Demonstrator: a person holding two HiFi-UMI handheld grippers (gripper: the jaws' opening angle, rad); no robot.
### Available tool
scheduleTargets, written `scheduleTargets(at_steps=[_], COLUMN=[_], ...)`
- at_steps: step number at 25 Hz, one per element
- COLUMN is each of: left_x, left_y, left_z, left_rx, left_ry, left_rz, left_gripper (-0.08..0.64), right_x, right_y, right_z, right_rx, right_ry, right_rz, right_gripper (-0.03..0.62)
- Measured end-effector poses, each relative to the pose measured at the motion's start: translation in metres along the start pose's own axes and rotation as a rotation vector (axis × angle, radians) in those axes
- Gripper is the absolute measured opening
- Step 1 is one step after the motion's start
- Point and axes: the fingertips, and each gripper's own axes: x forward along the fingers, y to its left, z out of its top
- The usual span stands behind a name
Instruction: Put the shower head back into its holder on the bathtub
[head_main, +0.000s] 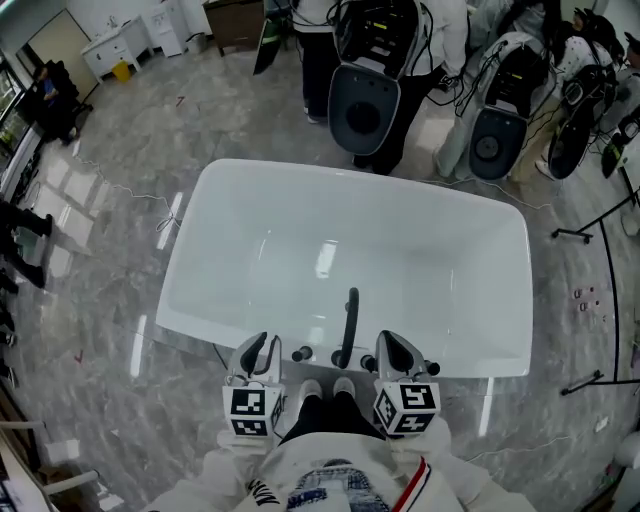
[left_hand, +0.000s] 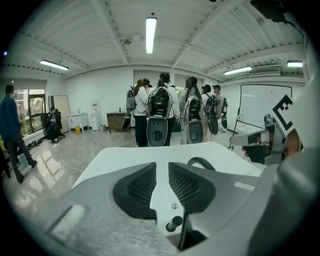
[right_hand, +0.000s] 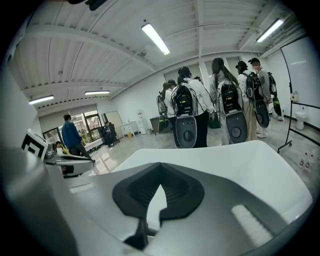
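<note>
Grey marble floor (head_main: 100, 300) around white bathtub (head_main: 440, 250)

The person held both grippers close to the body, side by side, pointing forward and tilted downward. The left gripper (head_main: 262, 348) had its jaws slightly apart, with a narrow gap and nothing between them. The right gripper (head_main: 393, 345) had its jaws together at the tips, empty. White sleeves (head_main: 232, 468) covered both arms.
</note>
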Motion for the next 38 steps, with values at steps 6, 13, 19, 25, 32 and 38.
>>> scheduleTargets(at_steps=[6,13,19,25,32,38], left_x=[-0.014,-0.017,-0.026,-0.036,-0.061,-0.109], left_y=[-0.023,-0.034,-0.040,-0.054,-0.066,-0.061], left_z=[0.050,0.076,0.076,0.070,0.057,0.028], left_rx=[0.033,0.062,0.070,0.096,0.137,0.156], left_ry=[-0.113,-0.168,-0.177,-0.158,-0.162,-0.148], left_rz=[-0.027,0.001,0.036,0.014,-0.066,-0.131], left_gripper=[0.049,0.017,0.000,0.000,0.000,0.000], right_x=[-0.019,-0.028,-0.039,-0.055,-0.080,-0.115], right_y=[0.012,0.017,0.008,0.006,0.029,0.072], right_z=[0.038,0.058,0.049,0.043,0.032,0.003], right_rx=[-0.044,-0.081,-0.080,-0.063,-0.057,-0.050], right_ry=[-0.082,-0.134,-0.125,-0.130,-0.157,-0.149], right_rz=[0.048,0.109,0.124,0.123,0.102,0.062], right_gripper=[0.006,0.006,0.005,0.005,0.005,0.005])
